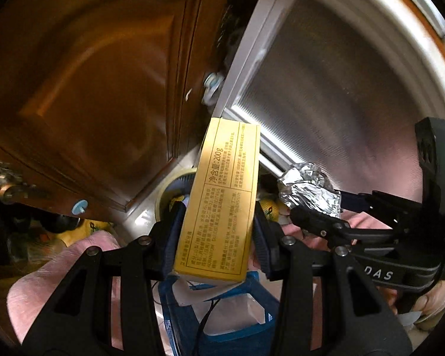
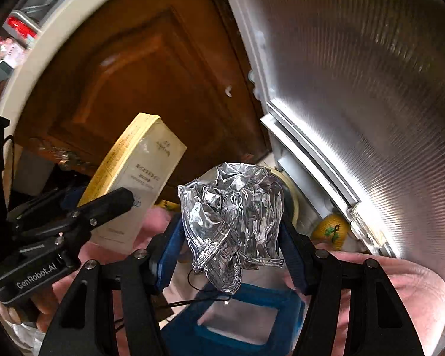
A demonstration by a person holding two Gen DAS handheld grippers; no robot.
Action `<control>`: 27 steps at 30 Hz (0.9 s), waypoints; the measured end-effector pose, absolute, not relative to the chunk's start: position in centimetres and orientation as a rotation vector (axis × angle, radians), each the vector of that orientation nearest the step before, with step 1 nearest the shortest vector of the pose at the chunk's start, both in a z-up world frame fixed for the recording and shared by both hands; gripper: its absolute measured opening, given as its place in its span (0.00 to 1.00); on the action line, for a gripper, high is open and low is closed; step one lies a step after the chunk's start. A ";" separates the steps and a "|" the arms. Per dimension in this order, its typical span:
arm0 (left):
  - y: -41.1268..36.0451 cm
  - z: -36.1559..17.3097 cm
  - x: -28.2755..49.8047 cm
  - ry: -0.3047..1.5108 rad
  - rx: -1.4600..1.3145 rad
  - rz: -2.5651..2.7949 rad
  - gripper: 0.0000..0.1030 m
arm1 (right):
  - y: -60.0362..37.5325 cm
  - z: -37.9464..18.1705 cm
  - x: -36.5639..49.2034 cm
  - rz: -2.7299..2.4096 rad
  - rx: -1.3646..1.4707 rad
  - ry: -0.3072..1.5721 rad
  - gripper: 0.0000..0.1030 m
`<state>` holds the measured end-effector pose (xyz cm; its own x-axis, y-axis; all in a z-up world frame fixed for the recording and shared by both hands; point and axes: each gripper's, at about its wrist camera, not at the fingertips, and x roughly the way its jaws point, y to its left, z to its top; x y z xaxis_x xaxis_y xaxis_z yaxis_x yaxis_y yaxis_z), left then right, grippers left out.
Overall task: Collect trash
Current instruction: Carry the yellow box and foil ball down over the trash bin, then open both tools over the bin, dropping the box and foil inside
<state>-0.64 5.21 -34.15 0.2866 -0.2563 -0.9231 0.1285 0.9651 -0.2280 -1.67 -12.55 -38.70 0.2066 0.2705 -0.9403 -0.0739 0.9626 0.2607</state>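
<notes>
From the left wrist we see our left gripper [image 1: 216, 231] clamping the yellow box [image 1: 219, 204], a wooden door [image 1: 89, 89] close behind, blue bin [image 1: 222, 326] below. From the right wrist, our right gripper [image 2: 231, 246] pinches crumpled foil [image 2: 231, 219] over the bin [image 2: 252, 317], ribbed metal panel [image 2: 370, 89] crowding the right.

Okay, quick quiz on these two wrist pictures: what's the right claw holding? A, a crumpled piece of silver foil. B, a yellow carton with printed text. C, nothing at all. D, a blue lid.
A: in the right wrist view the right claw has its blue pads pressed on either side of the crumpled silver foil, while the yellow carton sits in the left claw.
</notes>
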 end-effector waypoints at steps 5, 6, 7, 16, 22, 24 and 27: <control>4.8 -38.7 1.4 1.315 -0.115 -0.231 0.39 | -12.5 -43.1 -0.1 0.197 0.117 1.365 0.61; 4.9 -39.7 1.6 1.330 -0.118 -0.225 0.39 | -12.5 -44.7 0.2 0.183 0.108 1.383 0.61; 4.8 -41.0 1.8 1.350 -0.114 -0.219 0.39 | -12.5 -45.9 0.7 0.169 0.098 1.400 0.61; 4.7 -46.8 2.9 1.460 -0.097 -0.232 0.40 | -12.4 -54.4 1.0 0.172 0.115 1.540 0.62; 5.0 -48.5 3.0 1.498 -0.126 -0.215 0.40 | -12.6 -55.6 1.8 0.192 0.153 1.552 0.62; 5.0 -48.5 3.3 1.495 -0.134 -0.212 0.40 | -12.9 -55.9 2.0 0.182 0.164 1.555 0.62; 5.0 -48.3 3.5 1.491 -0.144 -0.210 0.40 | -13.2 -56.2 2.1 0.176 0.195 1.553 0.62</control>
